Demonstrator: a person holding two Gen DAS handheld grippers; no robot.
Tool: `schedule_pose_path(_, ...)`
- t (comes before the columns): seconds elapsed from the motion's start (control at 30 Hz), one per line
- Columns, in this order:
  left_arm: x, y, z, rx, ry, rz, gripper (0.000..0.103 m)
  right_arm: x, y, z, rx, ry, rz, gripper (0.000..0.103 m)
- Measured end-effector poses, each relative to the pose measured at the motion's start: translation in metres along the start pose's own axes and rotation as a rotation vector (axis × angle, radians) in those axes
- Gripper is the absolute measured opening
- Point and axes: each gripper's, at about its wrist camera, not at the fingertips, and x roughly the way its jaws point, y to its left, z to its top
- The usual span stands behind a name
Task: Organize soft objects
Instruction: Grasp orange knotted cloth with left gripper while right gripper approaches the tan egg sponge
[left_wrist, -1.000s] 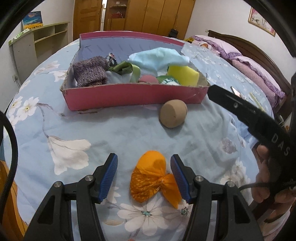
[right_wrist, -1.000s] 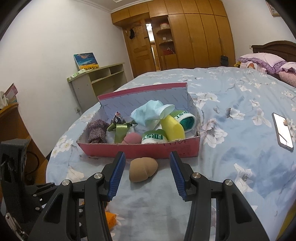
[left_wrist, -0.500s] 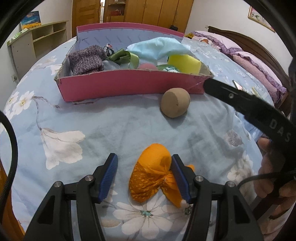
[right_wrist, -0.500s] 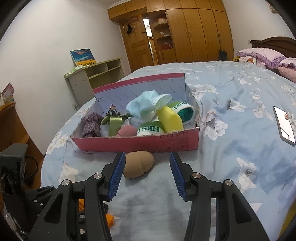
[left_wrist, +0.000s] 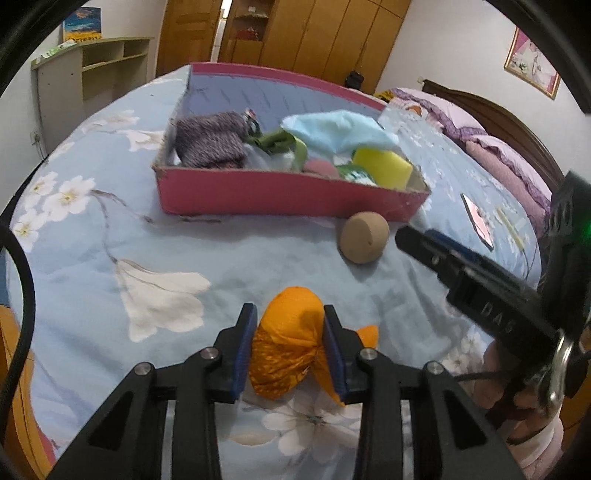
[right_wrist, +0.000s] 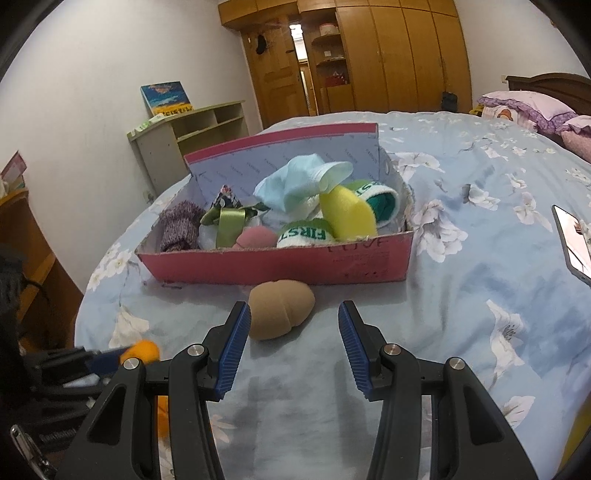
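Left gripper (left_wrist: 290, 345) clamped on orange cloth bundle (left_wrist: 286, 349), jaws just been closing, both blue pads pressing its flanks; bundle resting on bedspread (left_wrist: 92, 280), between the fingers. Looks light, soft, squashy; thin slick fabric, knotted tail poking out right of the right finger. Best hold likely across the fat rounded body, as now, not the loose tail — tail would probably slip or sag.

Right gripper (right_wrist: 293, 345) released, jaws wide, nothing between them. Tan foam sponge (right_wrist: 280, 314) just ahead of its left fingertip, off centre to the left, not touching as far as visible. Probably featherlight, springy, may roll; squeeze across the waist seam, gently.

Pink box (right_wrist: 280, 264) just beyond sponge, well ahead of left gripper, already stuffed with socks, cloth, yellow sponge. Phone (right_wrist: 574, 242) far right of right gripper.
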Motion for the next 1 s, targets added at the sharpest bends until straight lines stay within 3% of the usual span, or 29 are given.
schedule_pose_path(0.23,-0.003,0.010,0.002,-0.006,-0.052,0.084,0.037,0.013,0.009,-0.003,-0.033,0.036,-0.019,0.051)
schedule_pose_path(0.5,0.003,0.019,0.002,-0.030,-0.038,0.088,0.037,0.032,0.020,-0.003,-0.107,0.076,-0.068,0.051)
schedule_pose_path(0.63,0.007,0.019,0.001,-0.030,-0.034,0.086,0.037,0.036,0.019,-0.004,-0.099,0.090,-0.052,0.051)
schedule_pose_path(0.87,0.005,0.020,0.001,-0.033,-0.037,0.087,0.037,0.026,0.011,-0.003,-0.073,0.056,-0.017,0.028)
schedule_pose_path(1.0,0.001,0.018,0.002,-0.033,-0.047,0.088,0.037,0.017,0.011,-0.002,-0.071,0.033,-0.011,0.024)
